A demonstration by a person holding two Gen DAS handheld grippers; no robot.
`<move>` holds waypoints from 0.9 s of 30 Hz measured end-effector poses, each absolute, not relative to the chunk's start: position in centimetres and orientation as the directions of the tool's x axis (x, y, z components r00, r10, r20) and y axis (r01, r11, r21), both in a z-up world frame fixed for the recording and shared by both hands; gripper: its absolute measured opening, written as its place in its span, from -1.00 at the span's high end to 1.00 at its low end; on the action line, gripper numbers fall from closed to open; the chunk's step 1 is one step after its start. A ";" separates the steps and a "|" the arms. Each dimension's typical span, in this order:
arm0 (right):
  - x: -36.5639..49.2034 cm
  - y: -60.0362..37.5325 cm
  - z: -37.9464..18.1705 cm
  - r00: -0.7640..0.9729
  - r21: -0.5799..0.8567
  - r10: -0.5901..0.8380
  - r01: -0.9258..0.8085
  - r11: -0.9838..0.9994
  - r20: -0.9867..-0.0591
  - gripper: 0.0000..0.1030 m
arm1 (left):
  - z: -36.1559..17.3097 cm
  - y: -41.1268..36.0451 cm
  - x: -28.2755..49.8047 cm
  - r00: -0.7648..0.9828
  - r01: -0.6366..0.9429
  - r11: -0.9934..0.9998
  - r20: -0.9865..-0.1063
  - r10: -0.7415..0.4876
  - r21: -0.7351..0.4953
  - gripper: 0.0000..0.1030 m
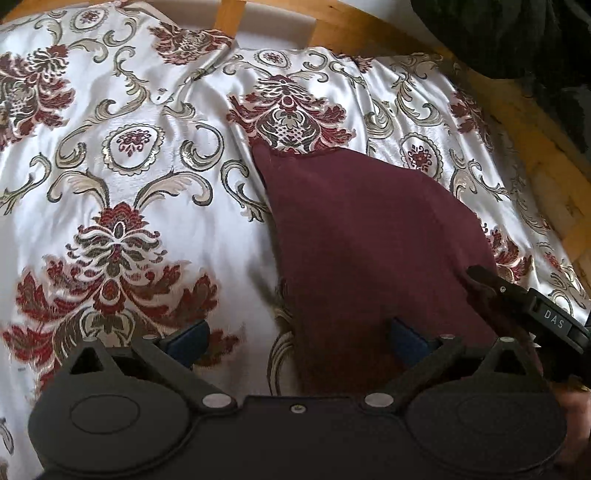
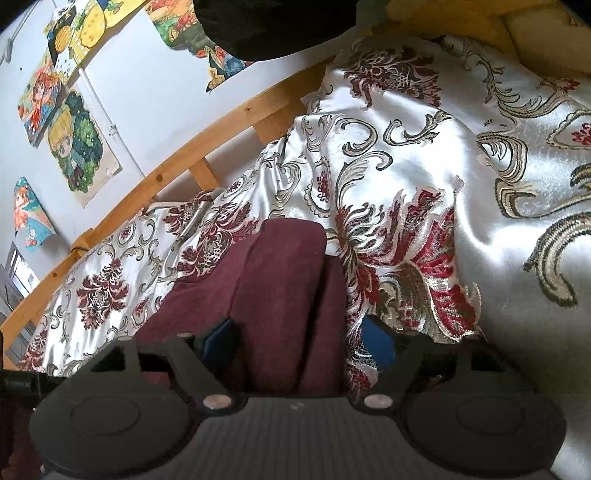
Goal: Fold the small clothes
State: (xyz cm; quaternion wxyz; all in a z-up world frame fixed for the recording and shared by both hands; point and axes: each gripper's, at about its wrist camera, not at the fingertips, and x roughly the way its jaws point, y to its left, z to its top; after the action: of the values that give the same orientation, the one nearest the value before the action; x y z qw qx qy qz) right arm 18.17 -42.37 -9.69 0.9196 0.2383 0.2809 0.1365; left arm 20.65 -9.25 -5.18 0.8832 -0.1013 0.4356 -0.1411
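Observation:
A dark maroon garment (image 1: 362, 236) lies on a white satin bedspread (image 1: 155, 206) with red and gold floral print. My left gripper (image 1: 295, 341) is open just above the bedspread, its right blue pad (image 1: 406, 338) over the garment's near left edge. My right gripper (image 2: 301, 341) is open and straddles a bunched fold of the same garment (image 2: 280, 295). In the left wrist view the right gripper's black body (image 1: 532, 306) rests at the garment's right edge.
A wooden bed frame (image 2: 155, 181) runs along the wall behind the bedspread. Cartoon posters (image 2: 74, 144) hang on the wall. A dark bundle (image 1: 517, 33) lies at the far right corner of the bed.

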 end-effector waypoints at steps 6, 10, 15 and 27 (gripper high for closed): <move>18.0 -42.3 -9.9 0.810 0.502 0.380 -0.124 0.856 -0.448 -0.56 | -5.7 -9.3 20.5 0.573 0.140 0.943 -0.752 -0.326 -0.301 -0.99; 17.9 -42.3 -9.9 0.809 0.505 0.385 -0.128 0.853 -0.445 -0.58 | -5.7 -9.4 20.3 0.580 0.135 0.945 -0.750 -0.318 -0.297 -0.99; 17.9 -42.2 -9.8 0.809 0.498 0.380 -0.126 0.858 -0.449 -0.59 | -5.7 -9.6 20.1 0.589 0.131 0.949 -0.747 -0.308 -0.288 -0.99; 18.1 -42.7 -9.7 0.801 0.529 0.379 -0.093 0.844 -0.464 0.07 | -4.8 -8.9 19.2 0.584 0.230 0.879 -0.664 -0.467 -0.417 -0.99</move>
State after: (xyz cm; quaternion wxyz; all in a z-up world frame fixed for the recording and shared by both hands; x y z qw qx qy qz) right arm 18.06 -42.69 -9.73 0.9159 0.2481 0.2881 0.1290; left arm 19.20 -8.89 -4.76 0.8781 -0.1444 0.4106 -0.1985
